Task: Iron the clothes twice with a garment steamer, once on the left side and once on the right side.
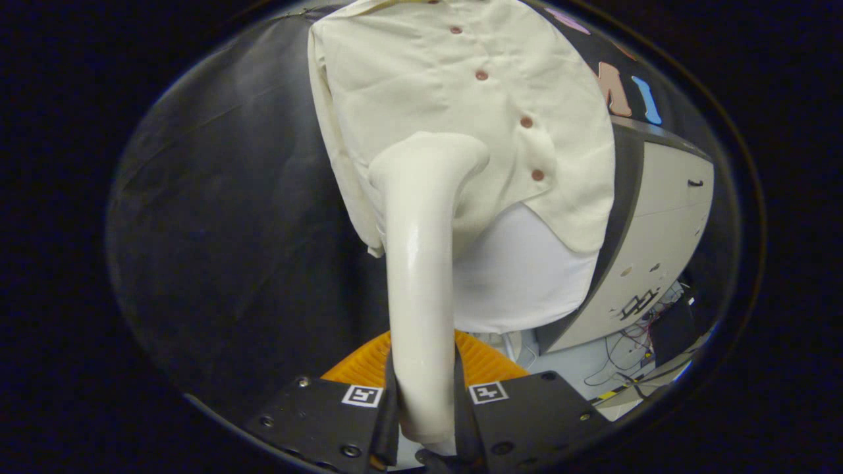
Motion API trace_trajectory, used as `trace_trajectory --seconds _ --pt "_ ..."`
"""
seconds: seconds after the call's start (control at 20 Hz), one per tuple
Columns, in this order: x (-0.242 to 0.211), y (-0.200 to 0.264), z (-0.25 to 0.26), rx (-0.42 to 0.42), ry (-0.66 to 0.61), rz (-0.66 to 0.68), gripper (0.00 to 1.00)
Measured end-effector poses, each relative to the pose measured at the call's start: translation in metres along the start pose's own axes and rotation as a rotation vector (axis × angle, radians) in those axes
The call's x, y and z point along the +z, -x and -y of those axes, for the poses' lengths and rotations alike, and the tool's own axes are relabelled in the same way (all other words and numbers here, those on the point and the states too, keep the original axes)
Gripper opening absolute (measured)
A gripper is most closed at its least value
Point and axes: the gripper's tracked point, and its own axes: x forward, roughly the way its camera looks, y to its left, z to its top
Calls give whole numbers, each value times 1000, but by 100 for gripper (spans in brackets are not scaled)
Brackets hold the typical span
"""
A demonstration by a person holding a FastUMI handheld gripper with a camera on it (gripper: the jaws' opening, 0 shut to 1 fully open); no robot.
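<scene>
A cream garment steamer [421,263] stands up between my fingers, and my gripper [425,401] is shut on its handle. Its head bends toward a cream shirt [454,99] with brown buttons that hangs straight ahead over a white form [520,276]. The steamer head rests at the lower part of the shirt, left of the button line; I cannot tell if it touches the cloth.
A dark cloth wall [237,230] hangs to the left of the shirt. A white cabinet [658,230] stands to the right, with loose cables [625,349] on the floor beneath it. An orange ribbed object [487,362] lies just beyond the fingers.
</scene>
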Motion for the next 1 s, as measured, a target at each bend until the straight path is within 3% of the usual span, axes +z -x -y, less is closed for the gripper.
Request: trace_trajectory --seconds 0.55,1.0 --pt "105 137 13 -49 16 233 33" --pt "187 150 22 -15 18 357 33"
